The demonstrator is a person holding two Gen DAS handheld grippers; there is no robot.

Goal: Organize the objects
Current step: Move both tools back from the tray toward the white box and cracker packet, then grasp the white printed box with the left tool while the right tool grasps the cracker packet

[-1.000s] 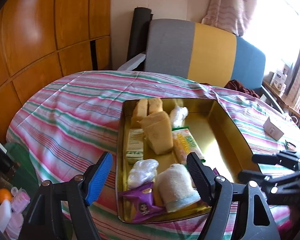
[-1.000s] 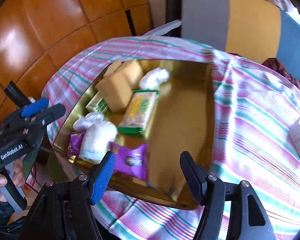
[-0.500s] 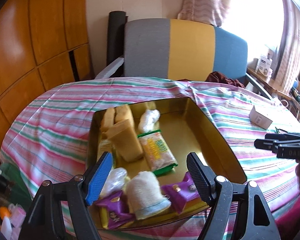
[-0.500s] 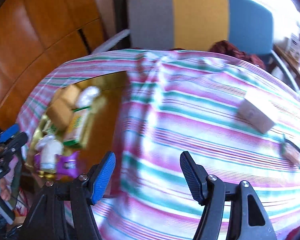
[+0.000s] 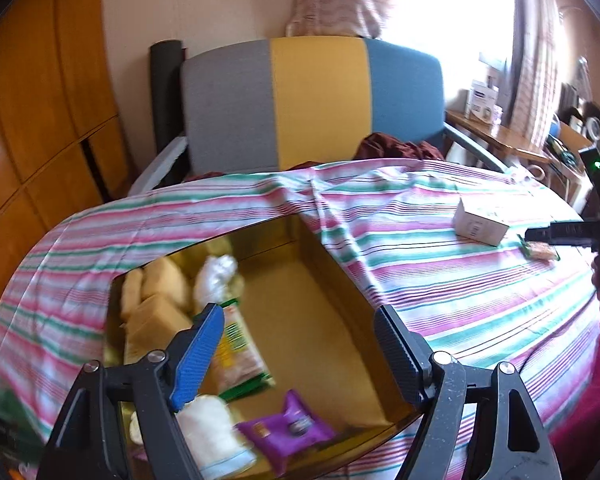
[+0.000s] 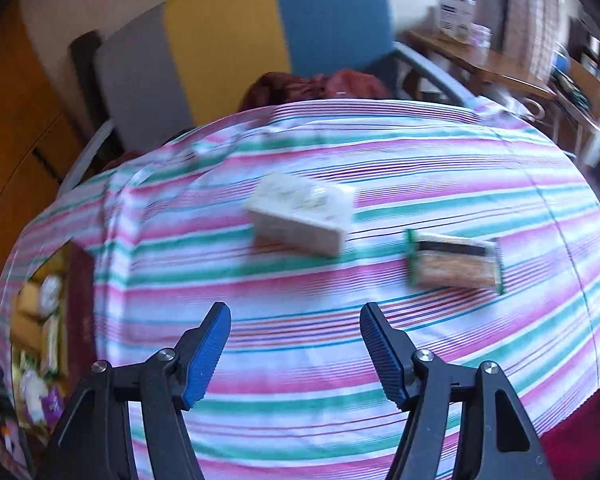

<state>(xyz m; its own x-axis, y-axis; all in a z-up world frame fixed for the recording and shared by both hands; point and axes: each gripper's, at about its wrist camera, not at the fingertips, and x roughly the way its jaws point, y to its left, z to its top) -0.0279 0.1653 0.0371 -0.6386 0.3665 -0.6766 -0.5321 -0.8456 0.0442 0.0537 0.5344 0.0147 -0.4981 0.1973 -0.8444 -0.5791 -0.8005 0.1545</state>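
A gold tray (image 5: 340, 276) on the striped tablecloth holds several snacks: yellow packs (image 5: 156, 316), a green-edged cracker pack (image 5: 236, 356), a white roll (image 5: 212, 436) and a purple packet (image 5: 288, 432). My left gripper (image 5: 296, 344) hangs open and empty over the tray's near part. My right gripper (image 6: 296, 344) is open and empty above the cloth. A white box (image 6: 300, 216) and a green-edged cracker pack (image 6: 456, 264) lie on the cloth ahead of it. Both also show in the left wrist view, the box (image 5: 480, 224) and the pack (image 5: 540, 250).
A grey, yellow and blue chair (image 5: 312, 100) stands behind the table with dark red cloth (image 5: 396, 146) on its seat. Wooden panels (image 5: 40, 100) are to the left. A cluttered side table (image 5: 500, 132) stands by the window at right.
My right gripper has swung right, from the tray to the white box and cracker pack. My left gripper's view has also turned right over the tray. Both stayed open.
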